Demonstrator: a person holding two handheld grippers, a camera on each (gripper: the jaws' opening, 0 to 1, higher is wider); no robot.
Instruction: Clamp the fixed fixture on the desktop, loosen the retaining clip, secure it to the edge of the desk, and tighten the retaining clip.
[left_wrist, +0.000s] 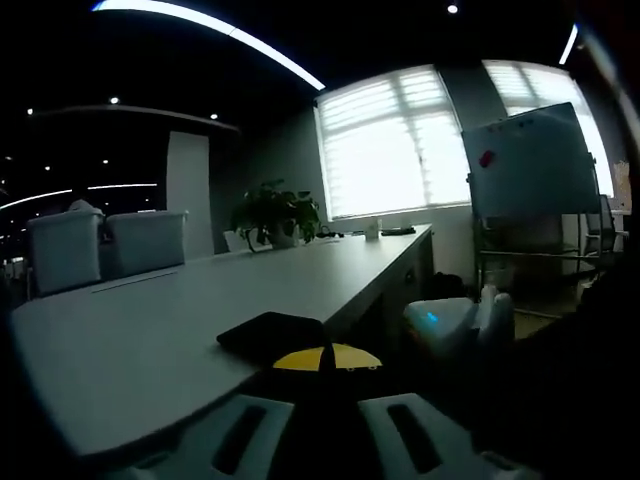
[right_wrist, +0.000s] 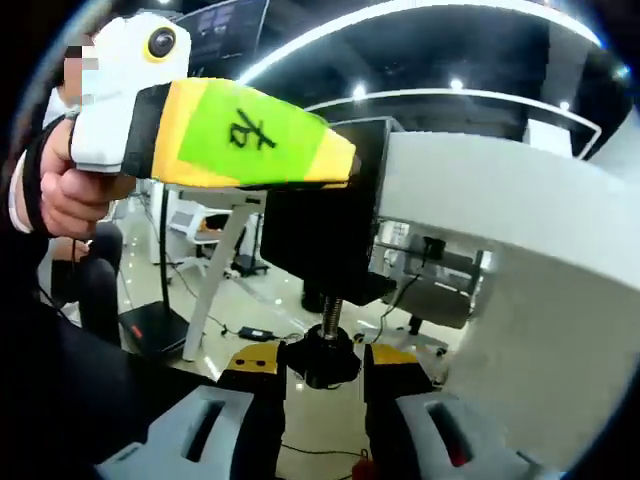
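The black fixture (left_wrist: 268, 335) lies with its top plate on the grey desk (left_wrist: 150, 340) at the near edge. My left gripper (left_wrist: 325, 358) has its yellow-tipped jaws closed on that plate. From below the desk edge (right_wrist: 450, 190), the fixture's black clamp body (right_wrist: 320, 235) hangs beside the edge, with a threaded screw ending in a black knob (right_wrist: 325, 358). My right gripper (right_wrist: 325, 362) is shut on this knob, its yellow pads (right_wrist: 250, 362) on either side. The left gripper (right_wrist: 250, 135), green and yellow, is held by a hand (right_wrist: 75, 200) at the upper left.
A potted plant (left_wrist: 275, 212) and small items stand far down the desk, grey chairs (left_wrist: 105, 245) along its left side, and a whiteboard (left_wrist: 530, 165) on a stand to the right. The right gripper's white body (left_wrist: 460, 325) sits below the desk edge. Desk legs (right_wrist: 225, 260) and cables (right_wrist: 260, 332) are on the floor.
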